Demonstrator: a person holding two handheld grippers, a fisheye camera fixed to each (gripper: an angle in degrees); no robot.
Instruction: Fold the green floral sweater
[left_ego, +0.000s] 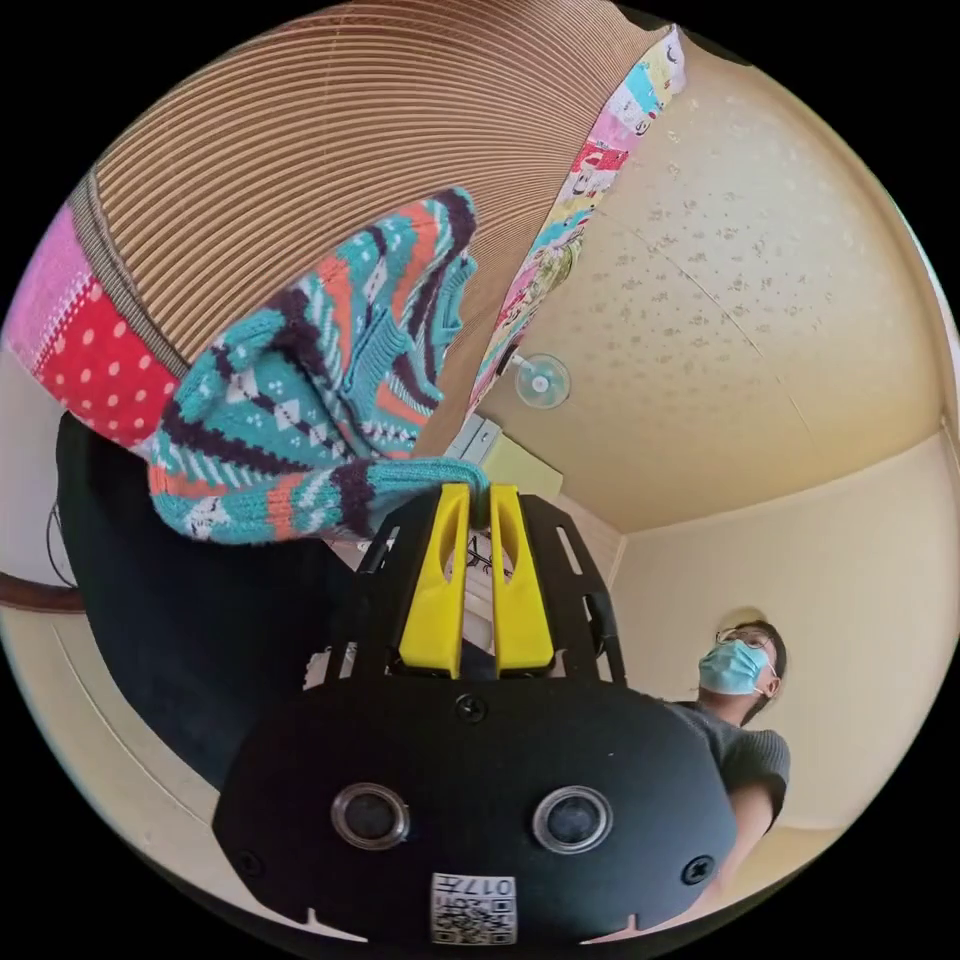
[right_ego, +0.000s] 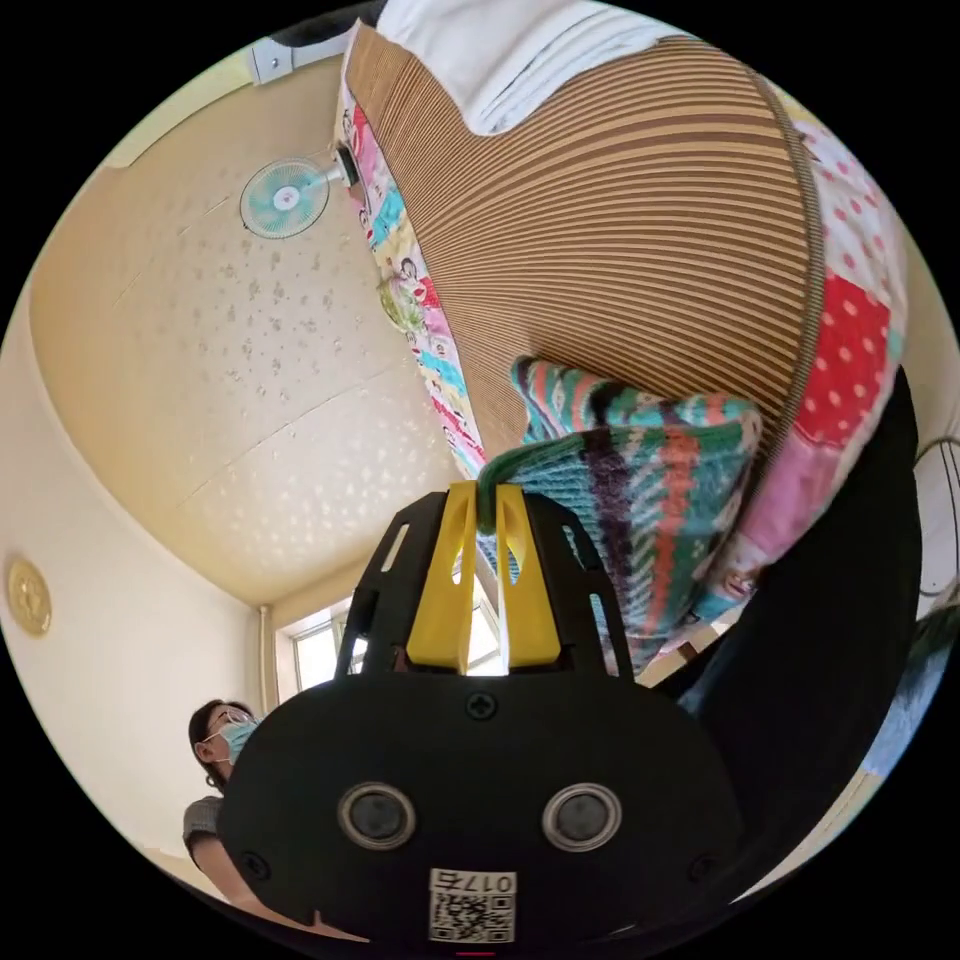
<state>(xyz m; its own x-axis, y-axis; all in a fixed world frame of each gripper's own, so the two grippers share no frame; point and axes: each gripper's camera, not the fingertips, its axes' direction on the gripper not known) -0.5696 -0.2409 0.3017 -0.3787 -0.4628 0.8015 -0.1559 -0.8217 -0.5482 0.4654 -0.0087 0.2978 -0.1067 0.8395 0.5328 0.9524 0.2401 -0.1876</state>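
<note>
Clearly early: both tongs, left (left_ego: 478, 492) and right (right_ego: 487, 492), pinch sweater (left_ego: 320, 400) edges, which bunches at ten o'clock against the striped mat (left_ego: 300, 130); no fold shows.

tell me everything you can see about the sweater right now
The sweater is a chunky knit in teal with orange, dark purple and white patterned bands. It is bunched and lifted above the striped mat. The left gripper and right gripper each pinch a ribbed teal edge between yellow jaws.
</note>
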